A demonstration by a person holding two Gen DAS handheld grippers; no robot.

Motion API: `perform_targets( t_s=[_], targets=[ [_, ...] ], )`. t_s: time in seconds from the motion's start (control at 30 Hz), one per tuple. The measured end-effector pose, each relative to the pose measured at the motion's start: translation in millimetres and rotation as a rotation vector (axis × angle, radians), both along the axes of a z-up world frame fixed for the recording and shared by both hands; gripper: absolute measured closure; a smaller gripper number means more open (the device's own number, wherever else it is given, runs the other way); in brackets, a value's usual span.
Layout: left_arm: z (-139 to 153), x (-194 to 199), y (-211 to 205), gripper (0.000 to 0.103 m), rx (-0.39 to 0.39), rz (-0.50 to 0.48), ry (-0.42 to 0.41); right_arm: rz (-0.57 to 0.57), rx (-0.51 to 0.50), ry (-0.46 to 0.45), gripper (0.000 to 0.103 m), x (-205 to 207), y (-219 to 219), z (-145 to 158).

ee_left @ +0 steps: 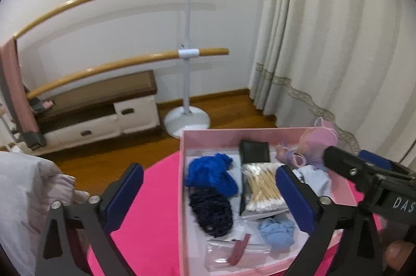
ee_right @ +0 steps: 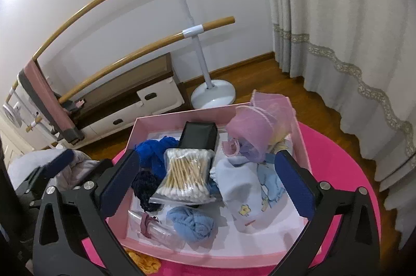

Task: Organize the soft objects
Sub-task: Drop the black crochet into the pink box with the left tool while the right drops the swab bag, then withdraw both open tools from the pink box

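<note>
An open pink box (ee_left: 208,131) (ee_right: 161,123) on a round pink table holds a blue knit piece (ee_left: 210,174) (ee_right: 150,153), a dark navy knit piece (ee_left: 210,211), a light blue scrunchie (ee_left: 277,231) (ee_right: 191,224), a pale blue printed cloth (ee_right: 244,192), a pink mesh item (ee_right: 249,133), a bag of cotton swabs (ee_left: 262,187) (ee_right: 187,174) and a black case (ee_left: 254,151). My left gripper (ee_left: 208,187) hangs open above the box's left half. Over the box's middle my right gripper (ee_right: 206,172) is open too. Neither holds anything.
The pink table (ee_left: 145,224) stands on a wood floor. Behind are a ballet barre stand (ee_left: 187,117), a low drawer cabinet (ee_left: 104,114) and a curtain (ee_left: 325,42). A pale garment (ee_left: 26,192) lies to the left. An orange item (ee_right: 143,263) sits before the box.
</note>
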State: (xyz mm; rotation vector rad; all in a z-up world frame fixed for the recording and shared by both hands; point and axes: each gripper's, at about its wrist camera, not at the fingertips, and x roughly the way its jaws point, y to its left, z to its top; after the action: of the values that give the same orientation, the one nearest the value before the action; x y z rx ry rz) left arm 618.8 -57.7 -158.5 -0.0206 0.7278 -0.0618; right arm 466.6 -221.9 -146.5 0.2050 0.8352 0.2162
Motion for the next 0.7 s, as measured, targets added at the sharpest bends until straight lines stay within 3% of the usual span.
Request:
perform_targets(
  t_s=[0.17,0.7],
  targets=[
    [7,-31,-5,0.000,0.090,0.044,-0.074,-0.027,0.007,-0.035,0.000,-18,-8,14],
    [33,-170,8,0.000,0.068,0.071,-0.181,-0.050,0.008,-0.196,0.000,-128,-21,73]
  ],
)
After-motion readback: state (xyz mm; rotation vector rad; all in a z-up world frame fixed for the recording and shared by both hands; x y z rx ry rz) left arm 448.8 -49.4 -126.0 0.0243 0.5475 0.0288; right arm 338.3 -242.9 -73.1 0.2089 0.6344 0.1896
